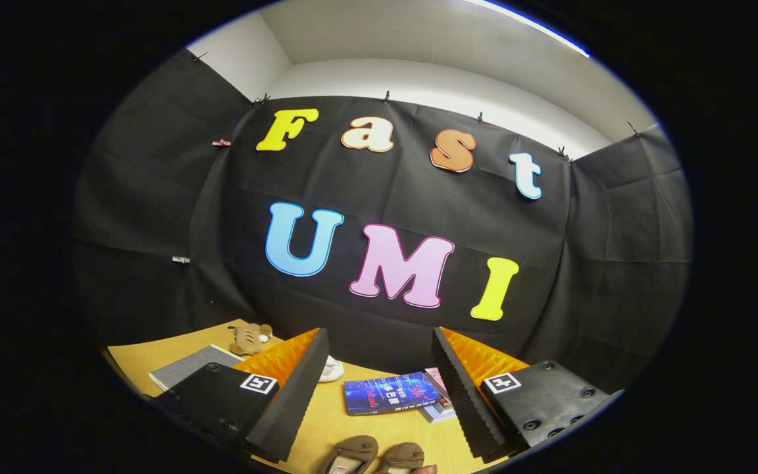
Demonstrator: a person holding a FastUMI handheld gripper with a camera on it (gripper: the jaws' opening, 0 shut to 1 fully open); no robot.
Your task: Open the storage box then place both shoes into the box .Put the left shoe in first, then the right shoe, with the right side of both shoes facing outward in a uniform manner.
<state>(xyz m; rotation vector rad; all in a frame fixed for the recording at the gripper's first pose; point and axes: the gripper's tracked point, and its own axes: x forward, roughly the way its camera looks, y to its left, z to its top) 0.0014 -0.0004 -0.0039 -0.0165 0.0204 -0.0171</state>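
Light wooden surface inside a booth walled with black cloth, white wall and ceiling above.

Pair of brown shoes: low between the two fingers, side by side, touching or nearly so, openings up with pale insoles showing; only the upper parts visible. Small reddish-brown item just beside the right-hand shoe, too cut off to identify.

Hand-held gripper: fingers spread wide, nothing between them but open surface; black ridged pads facing inward, orange backs, black bodies each carrying a small square marker. Held above the surface, not touching either shoe.

Blue book: flat on the surface, beyond the shoes, between the fingers. Stack of further books just beside it, partly hidden by the right finger.

Small white object: near the left finger's tip, partly hidden behind it; kind unclear.

Grey notebook: flat, outside the left finger. Brown plush toy: beyond the notebook, near the cloth wall.
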